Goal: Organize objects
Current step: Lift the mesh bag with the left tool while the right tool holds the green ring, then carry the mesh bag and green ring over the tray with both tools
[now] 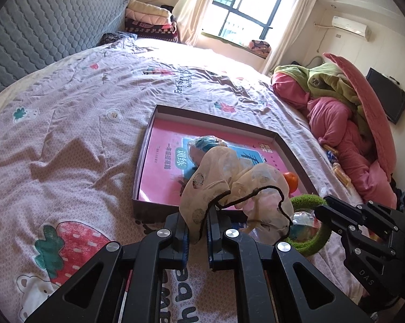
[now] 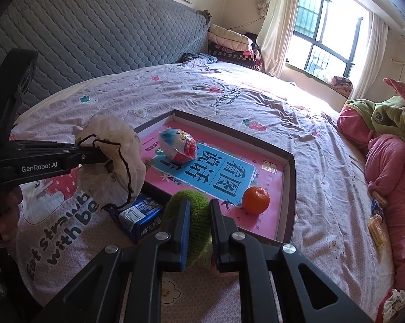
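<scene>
A shallow box (image 2: pixel 289 193) (image 1: pixel 145 145) with a pink book cover in its bottom lies on the bed. In it are a wrapped snack bag (image 2: pixel 179 146) (image 1: pixel 202 142) and an orange (image 2: pixel 255 199) (image 1: pixel 291 180). My left gripper (image 1: pixel 197 224) (image 2: pixel 105 156) is shut on a cream cloth pouch with a black cord (image 1: pixel 229 188) (image 2: pixel 113 158), held above the box's near edge. My right gripper (image 2: pixel 199 215) (image 1: pixel 323 204) is shut on a green fuzzy ring (image 2: pixel 187 210) (image 1: pixel 310 228) just in front of the box. A blue carton (image 2: pixel 139 215) lies on the sheet beside the ring.
The bed sheet (image 2: pixel 229 99) spreads wide to the left and far side. A pile of pink and green bedding (image 2: pixel 390 148) (image 1: pixel 337 102) sits at the right. Small snack packets (image 2: pixel 377 215) lie by it. A grey quilted headboard (image 2: pixel 94 32) stands behind.
</scene>
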A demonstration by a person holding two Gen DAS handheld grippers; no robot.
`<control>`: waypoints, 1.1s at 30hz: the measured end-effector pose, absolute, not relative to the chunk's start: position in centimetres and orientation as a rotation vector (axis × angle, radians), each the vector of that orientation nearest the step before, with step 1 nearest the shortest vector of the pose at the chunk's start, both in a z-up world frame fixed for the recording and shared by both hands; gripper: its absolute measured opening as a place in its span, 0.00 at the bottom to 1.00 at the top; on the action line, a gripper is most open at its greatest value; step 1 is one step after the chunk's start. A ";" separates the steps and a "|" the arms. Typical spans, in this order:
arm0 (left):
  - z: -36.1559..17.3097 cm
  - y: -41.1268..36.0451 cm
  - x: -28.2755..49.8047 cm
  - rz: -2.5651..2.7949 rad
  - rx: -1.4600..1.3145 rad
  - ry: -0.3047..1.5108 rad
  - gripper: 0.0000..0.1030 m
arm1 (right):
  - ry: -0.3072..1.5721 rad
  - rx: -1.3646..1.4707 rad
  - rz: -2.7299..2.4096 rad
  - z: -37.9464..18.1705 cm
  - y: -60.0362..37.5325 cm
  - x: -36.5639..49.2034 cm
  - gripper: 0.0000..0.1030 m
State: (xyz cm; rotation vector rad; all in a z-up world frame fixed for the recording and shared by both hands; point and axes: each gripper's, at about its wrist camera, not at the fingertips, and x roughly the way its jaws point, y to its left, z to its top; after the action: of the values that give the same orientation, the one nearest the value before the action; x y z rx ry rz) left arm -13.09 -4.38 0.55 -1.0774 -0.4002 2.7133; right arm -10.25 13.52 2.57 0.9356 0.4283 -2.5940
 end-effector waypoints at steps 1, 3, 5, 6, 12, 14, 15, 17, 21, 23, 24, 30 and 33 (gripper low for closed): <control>0.7 -4.3 -13.1 2.711 -1.072 -0.407 0.09 | 0.422 0.930 -2.596 2.8 13.6 -10.2 0.14; 1.1 -4.2 -13.2 2.718 -1.058 -0.418 0.09 | 0.411 0.916 -2.610 3.1 13.7 -10.2 0.14; 1.5 -4.1 -13.3 2.721 -1.041 -0.427 0.09 | 0.402 0.905 -2.621 3.6 13.9 -10.3 0.14; 1.9 -4.0 -13.3 2.726 -1.027 -0.433 0.09 | 0.397 0.897 -2.634 3.8 14.0 -10.4 0.14; 3.7 -3.5 -13.5 2.749 -0.955 -0.433 0.09 | 0.330 0.846 -2.673 5.4 14.5 -10.6 0.14; 4.2 -3.4 -13.5 2.764 -0.938 -0.430 0.09 | 0.307 0.828 -2.683 6.0 14.7 -10.7 0.14; 4.4 -3.3 -13.7 2.771 -0.930 -0.429 0.09 | 0.298 0.817 -2.687 6.2 14.7 -10.7 0.14; 4.9 -3.3 -13.8 2.787 -0.912 -0.421 0.09 | 0.285 0.792 -2.698 6.8 14.8 -10.8 0.14; 5.5 -3.1 -14.1 2.816 -0.902 -0.397 0.09 | 0.248 0.753 -2.717 7.8 14.9 -11.0 0.14; 5.6 -3.1 -14.1 2.836 -0.890 -0.381 0.09 | 0.223 0.743 -2.723 8.0 15.0 -11.2 0.14; 5.7 -3.1 -14.2 2.837 -0.889 -0.378 0.09 | 0.217 0.739 -2.726 8.1 15.1 -11.3 0.14; 6.3 -3.6 -14.7 2.862 -0.855 -0.390 0.09 | 0.155 0.720 -2.736 8.6 15.3 -12.4 0.14; 6.3 -4.0 -15.1 2.863 -0.854 -0.409 0.09 | 0.161 0.714 -2.739 8.8 15.2 -12.8 0.14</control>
State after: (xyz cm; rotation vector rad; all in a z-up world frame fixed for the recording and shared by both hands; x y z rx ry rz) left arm -15.14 -3.96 6.33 -0.8539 -0.4088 2.8629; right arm -12.79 15.15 8.80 0.7140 0.1606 -2.7389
